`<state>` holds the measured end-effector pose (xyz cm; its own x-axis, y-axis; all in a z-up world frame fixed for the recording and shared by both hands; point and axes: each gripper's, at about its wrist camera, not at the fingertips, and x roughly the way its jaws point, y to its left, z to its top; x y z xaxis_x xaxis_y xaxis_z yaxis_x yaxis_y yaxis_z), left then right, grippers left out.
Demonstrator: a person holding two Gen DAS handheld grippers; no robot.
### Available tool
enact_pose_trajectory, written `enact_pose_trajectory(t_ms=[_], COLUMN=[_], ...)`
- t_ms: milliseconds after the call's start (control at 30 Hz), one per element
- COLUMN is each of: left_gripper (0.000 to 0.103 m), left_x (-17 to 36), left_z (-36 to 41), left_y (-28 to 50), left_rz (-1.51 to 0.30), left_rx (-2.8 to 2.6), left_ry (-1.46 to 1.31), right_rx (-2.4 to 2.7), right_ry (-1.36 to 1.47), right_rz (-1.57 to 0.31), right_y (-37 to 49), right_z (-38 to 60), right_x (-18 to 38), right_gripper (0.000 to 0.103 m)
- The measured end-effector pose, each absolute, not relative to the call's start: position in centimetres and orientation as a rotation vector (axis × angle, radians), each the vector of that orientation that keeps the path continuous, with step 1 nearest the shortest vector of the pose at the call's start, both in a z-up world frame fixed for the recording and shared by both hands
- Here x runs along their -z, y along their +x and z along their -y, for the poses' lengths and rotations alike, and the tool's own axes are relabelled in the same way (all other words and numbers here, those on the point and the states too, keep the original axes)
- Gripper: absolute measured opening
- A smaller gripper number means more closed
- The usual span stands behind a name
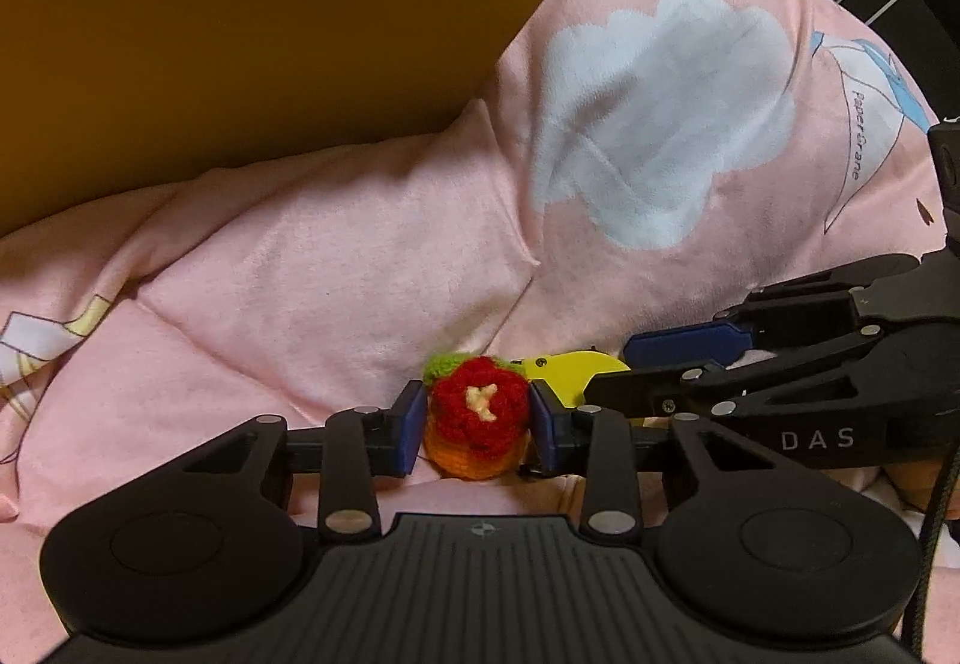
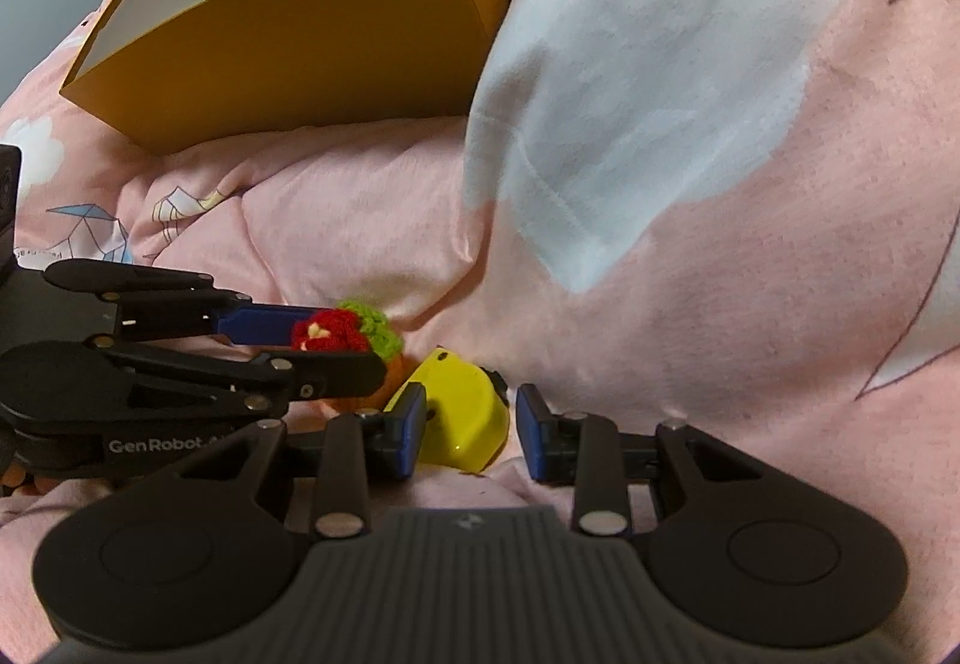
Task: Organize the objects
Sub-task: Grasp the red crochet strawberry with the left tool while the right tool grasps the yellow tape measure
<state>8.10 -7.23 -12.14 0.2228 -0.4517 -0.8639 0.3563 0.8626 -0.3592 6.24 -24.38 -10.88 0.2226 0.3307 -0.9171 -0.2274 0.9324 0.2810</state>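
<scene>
Bed: a pink quilt point(image 1: 336, 268) printed with pale clouds and paper cranes lies under everything I work on.
Box: the mustard-yellow cardboard box point(image 2: 312, 27) sits on the quilt, open at the top, with soft pink items and a small olive carton inside; I take it as my landmark.
Left claw point(image 1: 477, 418): I point it steeply down at the quilt, on the near side of the box and well apart from it. Its blue pads point(image 1: 410, 424) press on both flanks of the crochet flower, so I am pinching it.
Right claw point(image 2: 471, 427): also tilted steeply down, nearer to me than the box and just beside my left claw. Its two blue fingers stand either side of the yellow toy; the left finger is against it, a gap shows at the right one, so it is spread, not gripping.
Yellow toy point(image 2: 468, 418): a glossy rounded plastic thing lying on the quilt, below the box's near corner.
Crochet flower point(image 1: 480, 415): red petals, cream centre, green leaf, orange base, resting on the quilt just beside the yellow toy.
</scene>
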Motion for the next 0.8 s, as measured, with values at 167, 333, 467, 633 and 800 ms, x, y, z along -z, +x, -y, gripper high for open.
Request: enact_pose_trajectory(t_ms=[167, 333, 467, 633, 800], left_gripper=[0.040, 0.040, 0.040, 0.040, 0.040], left_x=[10.6, 9.8, 9.0, 8.5, 8.7], left_z=[5.7, 3.1, 2.4, 2.3, 2.4], left_y=[6.9, 6.4, 6.5, 6.5, 6.2], left_rz=[-1.164, -1.128, -1.115, -1.097, -1.087], left_rx=[0.481, 0.396, 0.373, 0.378, 0.378], left_ry=[-0.079, -0.136, -0.176, -0.186, -0.193], right_rx=[-0.416, -0.444, -0.446, -0.461, -0.466], right_ry=[0.085, 0.049, 0.036, 0.019, -0.015], right_rz=[-1.307, -1.348, -1.372, -1.383, -1.353], right_y=[6.4, 6.6, 6.9, 6.9, 6.5], right_z=[23.8, 22.7, 22.0, 21.4, 21.1], right_x=[11.1, 12.0, 12.8, 13.1, 12.7], right_gripper=[0.039, 0.046, 0.049, 0.050, 0.028])
